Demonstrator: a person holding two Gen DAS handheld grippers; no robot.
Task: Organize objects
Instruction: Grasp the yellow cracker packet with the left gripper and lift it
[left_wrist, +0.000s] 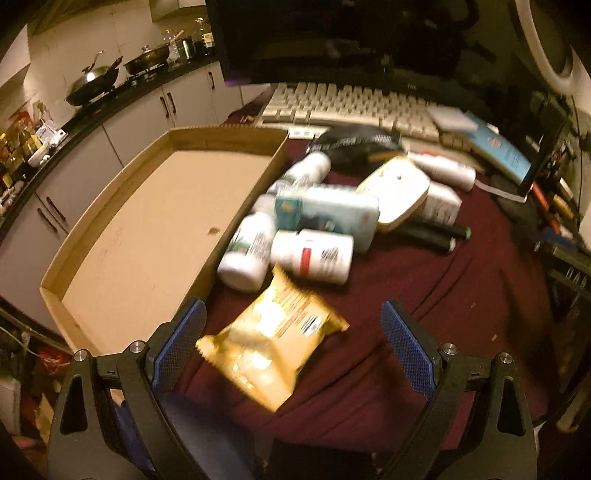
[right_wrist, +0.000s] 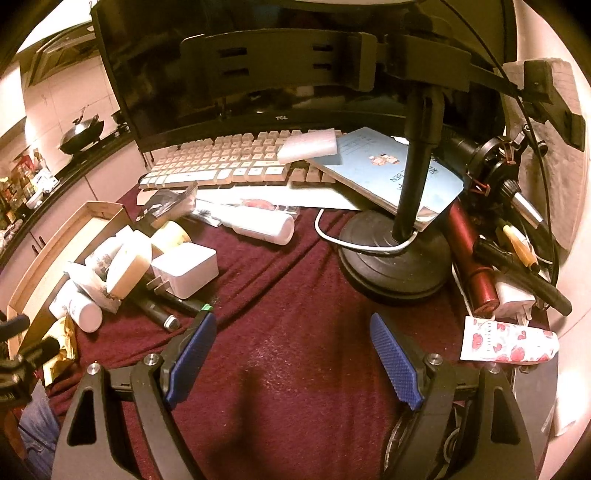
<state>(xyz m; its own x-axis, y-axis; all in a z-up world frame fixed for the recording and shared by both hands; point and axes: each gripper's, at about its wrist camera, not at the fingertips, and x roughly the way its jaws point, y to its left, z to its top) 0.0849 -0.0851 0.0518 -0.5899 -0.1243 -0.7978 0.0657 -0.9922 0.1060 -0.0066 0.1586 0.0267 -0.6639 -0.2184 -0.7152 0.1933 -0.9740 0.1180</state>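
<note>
In the left wrist view a gold snack packet lies on the maroon cloth between the wide-apart blue pads of my left gripper, which is open and not clamping it. A shallow cardboard tray sits just to the left with nothing in it. Behind the packet is a pile of white bottles, a teal box and a cream tin. My right gripper stands open above bare cloth, and the same pile is to its left.
A keyboard and a monitor stand at the back. A black lamp base, a blue booklet, a red cylinder, pens and a floral tube crowd the right. A white charger cube lies by the pile.
</note>
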